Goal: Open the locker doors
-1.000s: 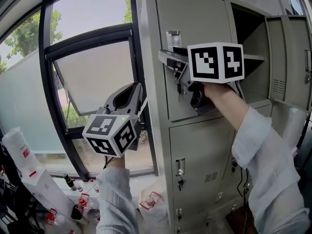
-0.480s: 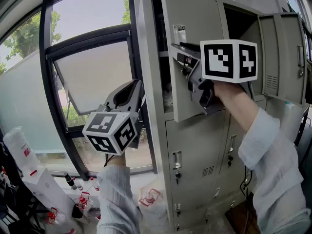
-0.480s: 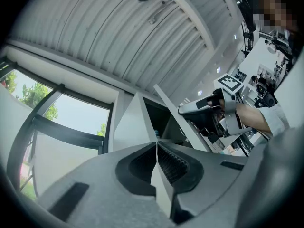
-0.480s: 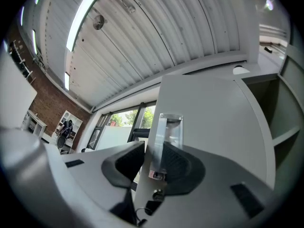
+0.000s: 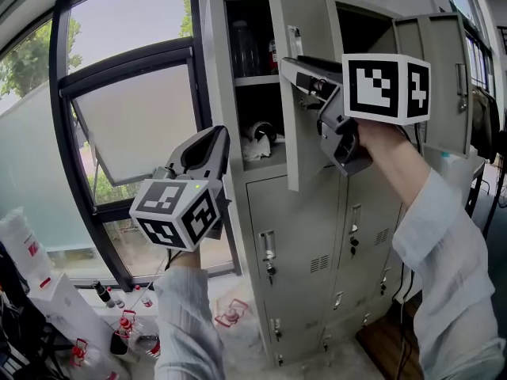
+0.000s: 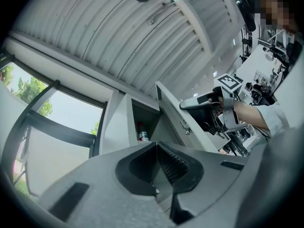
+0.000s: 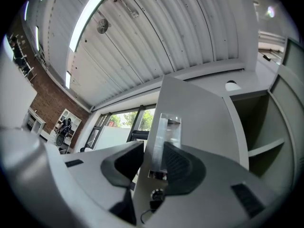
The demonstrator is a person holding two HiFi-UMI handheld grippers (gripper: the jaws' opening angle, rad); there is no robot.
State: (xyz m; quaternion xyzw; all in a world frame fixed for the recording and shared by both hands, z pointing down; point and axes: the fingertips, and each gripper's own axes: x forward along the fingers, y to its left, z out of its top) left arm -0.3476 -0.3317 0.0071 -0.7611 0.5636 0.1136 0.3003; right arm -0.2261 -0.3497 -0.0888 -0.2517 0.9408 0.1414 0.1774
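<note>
The grey lockers (image 5: 317,236) fill the head view's right half. The top left locker door (image 5: 305,125) stands swung out, its edge toward me. My right gripper (image 5: 296,70) is shut on that door at its metal handle (image 7: 167,129); the door panel (image 7: 204,113) runs between the jaws, which have just eased slightly wider while still gripping. My left gripper (image 5: 212,138) hangs in front of the window, apart from the lockers, shut with nothing in it (image 6: 156,147). The left gripper view shows the open door (image 6: 173,115) and the right gripper (image 6: 202,103).
Inside the opened compartment, bottles (image 5: 244,50) stand on a shelf above a crumpled white item (image 5: 257,145). Another top door (image 5: 444,77) hangs open at the right. Lower locker doors (image 5: 289,252) are closed. A dark-framed window (image 5: 127,125) is at left, with bottles (image 5: 119,331) on the floor.
The top left door went from closed to swung wide, showing the shelf inside. My right gripper moved right with it. My left gripper drifted slightly left and down.
</note>
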